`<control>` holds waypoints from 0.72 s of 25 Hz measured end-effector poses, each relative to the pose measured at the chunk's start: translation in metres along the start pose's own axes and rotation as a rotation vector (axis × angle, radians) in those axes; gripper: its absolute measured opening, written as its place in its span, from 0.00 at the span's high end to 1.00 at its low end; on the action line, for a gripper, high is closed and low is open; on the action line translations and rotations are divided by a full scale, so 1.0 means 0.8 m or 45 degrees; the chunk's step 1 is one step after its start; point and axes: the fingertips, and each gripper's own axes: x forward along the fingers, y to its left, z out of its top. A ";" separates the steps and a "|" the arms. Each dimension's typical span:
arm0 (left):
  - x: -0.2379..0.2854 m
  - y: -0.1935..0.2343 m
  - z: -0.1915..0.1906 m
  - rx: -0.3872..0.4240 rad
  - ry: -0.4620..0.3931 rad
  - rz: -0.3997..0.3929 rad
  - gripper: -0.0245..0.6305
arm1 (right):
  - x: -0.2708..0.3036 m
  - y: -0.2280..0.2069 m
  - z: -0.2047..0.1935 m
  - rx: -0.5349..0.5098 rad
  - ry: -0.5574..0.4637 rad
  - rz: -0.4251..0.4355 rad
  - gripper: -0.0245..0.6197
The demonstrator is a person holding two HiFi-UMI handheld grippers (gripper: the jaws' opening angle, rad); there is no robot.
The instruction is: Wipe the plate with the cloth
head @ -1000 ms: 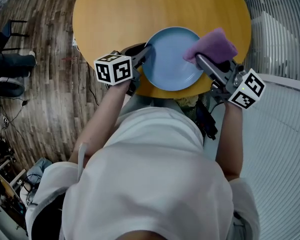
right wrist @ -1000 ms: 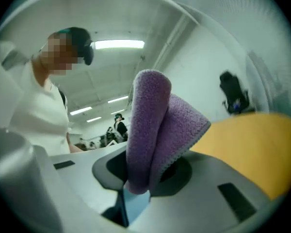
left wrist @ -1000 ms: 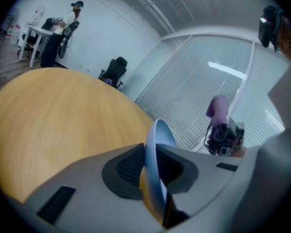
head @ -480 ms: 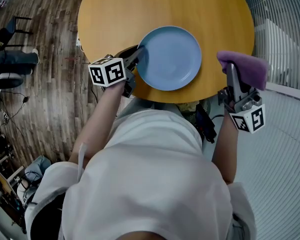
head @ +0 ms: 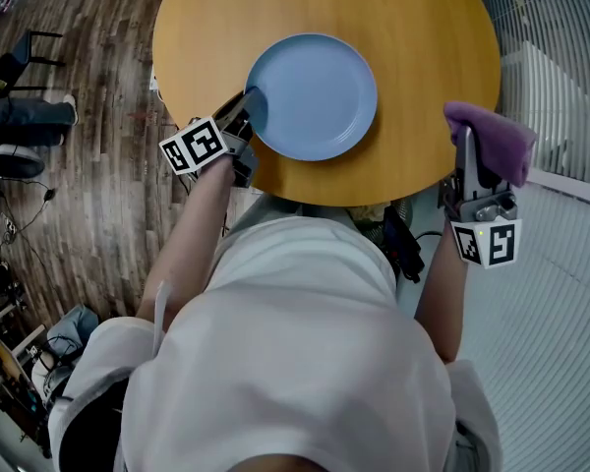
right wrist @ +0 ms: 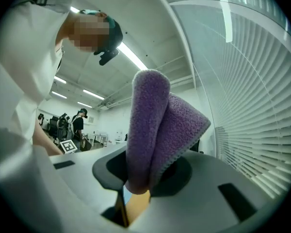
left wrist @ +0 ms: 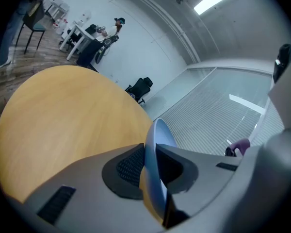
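A light blue plate (head: 312, 96) lies on the round wooden table (head: 413, 47), near its front edge. My left gripper (head: 250, 108) is shut on the plate's left rim; in the left gripper view the plate (left wrist: 154, 169) stands edge-on between the two pads. My right gripper (head: 466, 138) is off the table's right edge, lifted, and shut on a folded purple cloth (head: 494, 138). In the right gripper view the cloth (right wrist: 157, 130) sticks up out of the jaws of the right gripper (right wrist: 145, 178).
White window blinds (head: 556, 57) run along the right side. Wooden floor (head: 88, 146) with chairs and gear lies to the left. In the left gripper view, desks and a person (left wrist: 117, 24) stand far across the room.
The right gripper lifted the cloth off the plate and swung it right, past the table edge. The left gripper slid the plate up and left, farther onto the table.
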 end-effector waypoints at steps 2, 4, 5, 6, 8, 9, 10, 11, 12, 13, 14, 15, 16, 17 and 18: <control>-0.003 0.009 0.005 -0.044 -0.031 0.012 0.87 | 0.002 0.003 -0.003 -0.039 0.027 0.011 0.83; -0.006 0.018 0.009 -0.079 -0.057 0.031 0.87 | 0.005 0.009 -0.005 -0.064 0.048 0.036 0.83; -0.007 0.023 0.011 -0.095 -0.070 0.041 0.87 | 0.007 0.013 -0.007 -0.073 0.058 0.049 0.83; -0.007 0.027 0.012 -0.112 -0.084 0.052 0.87 | 0.008 0.015 -0.010 -0.079 0.068 0.061 0.83; -0.004 0.039 0.009 -0.149 -0.113 0.077 0.87 | 0.007 0.018 -0.018 -0.081 0.080 0.079 0.83; -0.003 0.045 0.006 -0.166 -0.127 0.093 0.87 | 0.006 0.018 -0.023 -0.080 0.084 0.085 0.83; -0.003 0.052 0.004 -0.180 -0.138 0.111 0.87 | 0.006 0.019 -0.026 -0.079 0.086 0.088 0.83; -0.005 0.059 0.004 -0.193 -0.147 0.130 0.87 | 0.007 0.021 -0.027 -0.079 0.088 0.090 0.83; -0.008 0.064 0.005 -0.210 -0.156 0.149 0.87 | 0.009 0.024 -0.026 -0.080 0.091 0.092 0.83; -0.011 0.070 0.007 -0.233 -0.165 0.168 0.87 | 0.011 0.026 -0.023 -0.081 0.094 0.093 0.83; -0.014 0.076 0.008 -0.263 -0.175 0.189 0.87 | 0.013 0.027 -0.022 -0.081 0.098 0.093 0.83; -0.017 0.083 0.007 -0.297 -0.186 0.210 0.87 | 0.013 0.028 -0.022 -0.078 0.102 0.092 0.83; -0.019 0.090 0.005 -0.335 -0.200 0.230 0.87 | 0.013 0.028 -0.022 -0.071 0.106 0.091 0.83; -0.021 0.097 0.002 -0.375 -0.214 0.249 0.87 | 0.012 0.029 -0.024 -0.062 0.108 0.091 0.83; -0.023 0.103 -0.002 -0.416 -0.229 0.264 0.87 | 0.011 0.029 -0.025 -0.054 0.110 0.091 0.83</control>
